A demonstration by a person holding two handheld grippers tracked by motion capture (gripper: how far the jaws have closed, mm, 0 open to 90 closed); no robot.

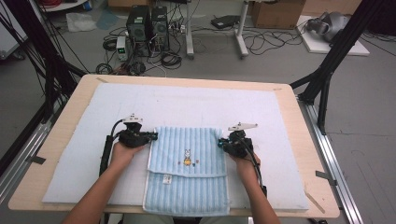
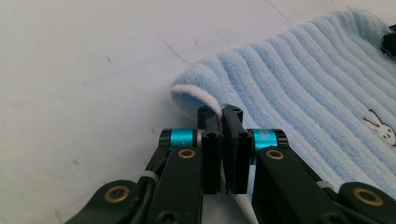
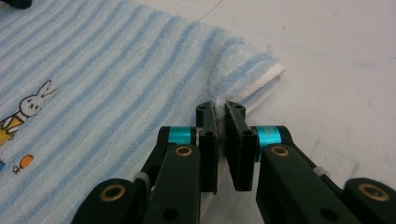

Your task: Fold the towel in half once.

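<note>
Towel (image 1: 187,163) on white mat (image 1: 261,116), both edges clamped

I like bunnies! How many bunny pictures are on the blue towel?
1. The bunny picture sits near the middle of the light blue striped towel, on the folded-over top layer, between the left tongs and right tongs. More could hide inside the fold.

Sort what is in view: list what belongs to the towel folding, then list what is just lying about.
In the job:
- towel, light blue, partly folded
- left tongs, shut on the towel's left edge
- right tongs, shut on its right edge
- white mat under the towel

Lying about:
- computer towers on the floor
- cables
- cardboard box
</note>
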